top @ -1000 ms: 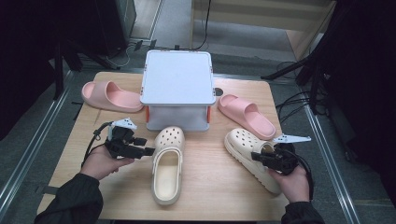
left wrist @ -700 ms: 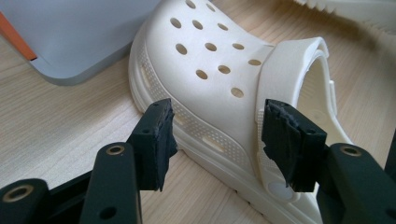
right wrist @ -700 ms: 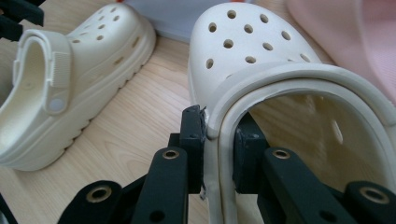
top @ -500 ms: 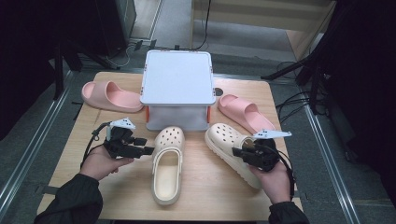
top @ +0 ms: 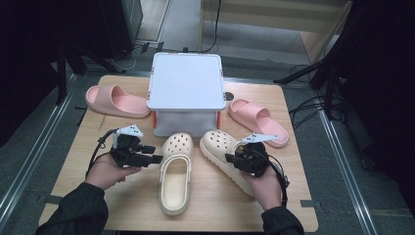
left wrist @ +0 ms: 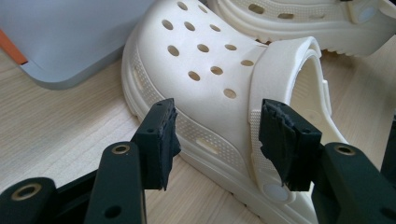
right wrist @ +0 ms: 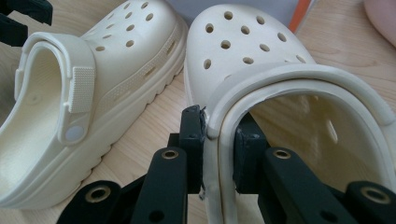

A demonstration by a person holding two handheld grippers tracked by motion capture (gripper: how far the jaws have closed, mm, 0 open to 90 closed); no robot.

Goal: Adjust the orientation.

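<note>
Right gripper [top: 234, 157]: jaws pinching the side wall and strap of the right cream clog [top: 220, 149], which stands angled on the wooden table [top: 298, 196].
Left gripper [top: 155, 154]: jaws spread after narrowing slightly, just beside the left cream clog [top: 176, 169], gripping nothing.
Behind: grey lidded box [top: 186, 81]; two pink slides [top: 115, 100] [top: 257, 120] flanking it.
Beyond: dark floor, cables.

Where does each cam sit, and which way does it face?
High view: above the person's side, looking forward and down at table; forearms, left tongs, right tongs show.
Left gripper view: on the left tongs, facing left clog between its open black jaws.
Right gripper view: on the right tongs, shut on right clog rim.
Shared: both clogs show in both gripper views.
</note>
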